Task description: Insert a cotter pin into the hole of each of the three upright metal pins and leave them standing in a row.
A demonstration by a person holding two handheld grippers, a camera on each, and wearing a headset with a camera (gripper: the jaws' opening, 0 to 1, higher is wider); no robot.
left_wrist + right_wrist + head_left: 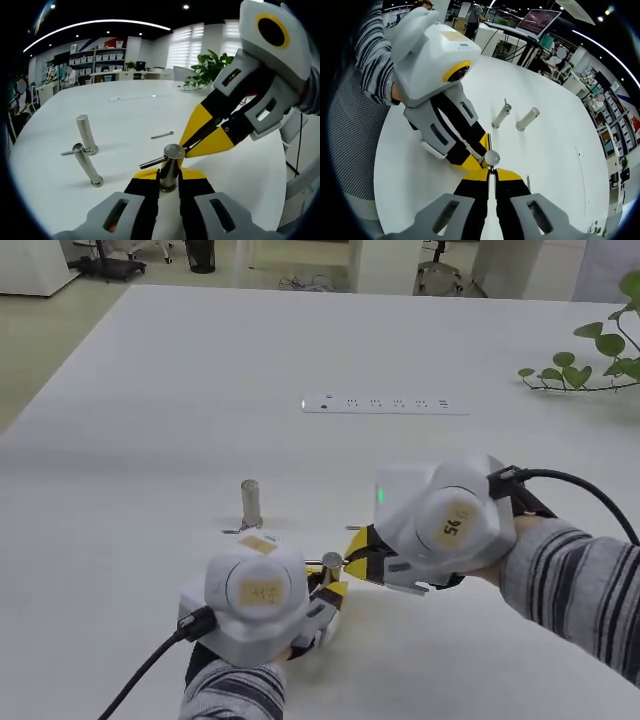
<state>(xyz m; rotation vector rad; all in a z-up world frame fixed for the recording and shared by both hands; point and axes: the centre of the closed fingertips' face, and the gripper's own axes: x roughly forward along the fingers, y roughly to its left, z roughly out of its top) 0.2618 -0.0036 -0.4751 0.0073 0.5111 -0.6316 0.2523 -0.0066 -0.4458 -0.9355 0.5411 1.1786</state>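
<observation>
Entry: cotter insertion, in hand

- Metal pin [170,169]: smooth polished steel cylinder with a flat cap, upright near us. Our left gripper [169,176] had its yellow-tipped jaws closed tight on the shaft.
- Cotter pin [151,162]: thin grey wire, lying through the cap's hole with one end projecting. Our right gripper [491,176] was pinched shut on the other end.
- Method, as we judged it: brace the shaft upright, push straight along the hole's line, stop once centred.
- Second pin [88,165]: already crossed by a cotter.
- Bare pin [85,134]: just beyond it.
- Spare cotter pin [162,135]: lay on the matt white table [125,115]
</observation>
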